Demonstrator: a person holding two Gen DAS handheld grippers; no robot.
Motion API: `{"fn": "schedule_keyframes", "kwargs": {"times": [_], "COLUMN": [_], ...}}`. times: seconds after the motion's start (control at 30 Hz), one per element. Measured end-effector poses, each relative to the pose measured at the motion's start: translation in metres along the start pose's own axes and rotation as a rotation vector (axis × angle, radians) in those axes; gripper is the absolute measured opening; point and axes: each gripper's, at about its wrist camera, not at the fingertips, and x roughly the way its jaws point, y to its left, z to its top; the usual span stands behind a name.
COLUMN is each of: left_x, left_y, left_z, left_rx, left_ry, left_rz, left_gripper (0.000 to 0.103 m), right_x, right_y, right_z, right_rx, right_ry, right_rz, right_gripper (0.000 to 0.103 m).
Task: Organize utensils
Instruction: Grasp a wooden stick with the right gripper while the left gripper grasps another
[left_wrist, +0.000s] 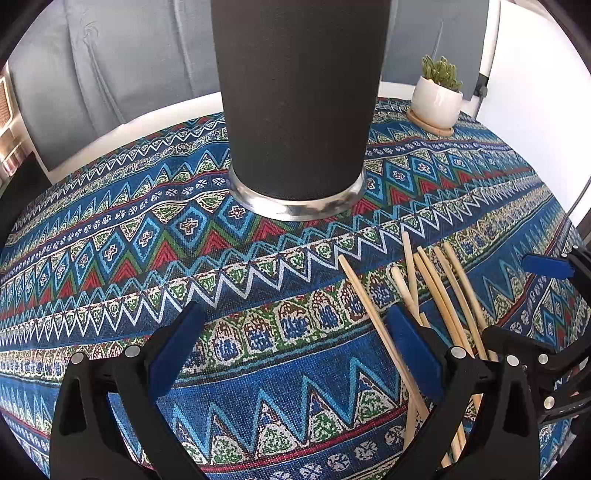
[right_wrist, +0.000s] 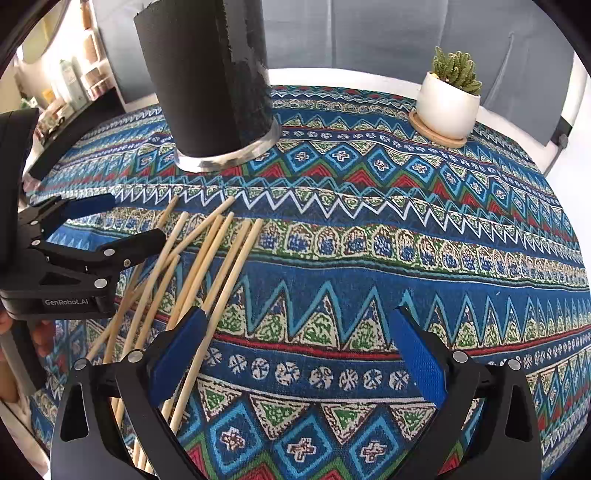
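A loose bundle of wooden chopsticks (right_wrist: 207, 266) lies flat on the patterned cloth (right_wrist: 369, 258) that covers the bench, fanned out with their tips toward the tall black holder (right_wrist: 210, 85). In the right wrist view about eight tips can be told apart, but the sticks cross each other and their near ends run under the claw's left finger, so the count is not sure. In the left wrist view the same chopsticks (left_wrist: 432, 288) show at lower right, again partly hidden behind the claw's right finger.

The holder (left_wrist: 295, 92) is a dark cylinder on a shiny metal base ring, standing upright on the cloth beyond the sticks and apart from them. Its top is cut off in both views, so what it holds cannot be told.

The left claw (left_wrist: 295, 347) is spread wide with nothing between its blue pads, hovering over bare cloth just beside the sticks. The right claw (right_wrist: 299, 350) is likewise spread wide and grips nothing; its left finger sits over the bundle.

One small green plant in a white pot (right_wrist: 447, 107) stands on a wooden saucer at the far right of the bench, well apart from everything else.
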Motion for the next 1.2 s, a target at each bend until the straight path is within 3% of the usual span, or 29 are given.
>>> {"fn": "schedule_keyframes", "kwargs": {"times": [0.07, 0.17, 0.6, 0.67, 0.73, 0.77, 0.8, 0.83, 0.87, 0.9, 0.93, 1.0, 1.2], "left_x": [-0.001, 0.0, -0.005, -0.009, -0.016, -0.02, -0.023, -0.025, -0.027, -0.028, -0.029, -0.03, -0.034], "left_y": [-0.002, -0.001, 0.004, 0.004, 0.006, 0.009, 0.014, 0.019, 0.025, 0.03, 0.037, 0.051, 0.073], "left_z": [0.0, 0.0, -0.002, -0.008, -0.013, -0.015, -0.017, -0.018, -0.019, -0.02, -0.02, -0.02, -0.022], "left_rx": [0.01, 0.013, -0.002, 0.027, 0.051, 0.049, 0.042, 0.039, 0.039, 0.035, 0.02, -0.026, -0.1], "left_ry": [0.0, 0.002, 0.0, -0.002, -0.009, -0.015, -0.024, -0.029, -0.029, -0.026, -0.019, -0.001, 0.019], "left_rz": [-0.008, -0.014, -0.041, -0.033, -0.049, -0.048, -0.043, -0.044, -0.05, -0.048, -0.047, -0.059, -0.123], "left_gripper": [0.097, 0.097, 0.097, 0.093, 0.078, 0.07, 0.056, 0.047, 0.042, 0.031, 0.017, 0.006, 0.005], "right_x": [-0.004, -0.005, -0.012, -0.014, -0.016, -0.018, -0.023, -0.029, -0.033, -0.034, -0.036, -0.038, -0.05], "right_y": [0.004, 0.001, 0.004, 0.004, 0.002, 0.0, -0.001, -0.003, -0.005, -0.008, -0.011, -0.02, -0.059], "right_z": [-0.005, -0.009, -0.024, -0.025, -0.028, -0.03, -0.034, -0.037, -0.039, -0.04, -0.041, -0.044, -0.05], "right_rx": [-0.046, 0.003, -0.027, -0.044, -0.07, -0.08, -0.085, -0.086, -0.081, -0.079, -0.09, -0.091, 0.048], "right_ry": [-0.026, -0.018, -0.093, -0.088, -0.069, -0.065, -0.079, -0.094, -0.085, -0.071, -0.068, -0.074, -0.117], "right_rz": [-0.019, -0.005, 0.017, 0.026, 0.037, 0.044, 0.047, 0.052, 0.066, 0.082, 0.08, 0.086, 0.173], "right_gripper": [0.095, 0.095, 0.096, 0.096, 0.094, 0.085, 0.049, 0.031, 0.014, 0.008, 0.007, 0.007, 0.005]}}
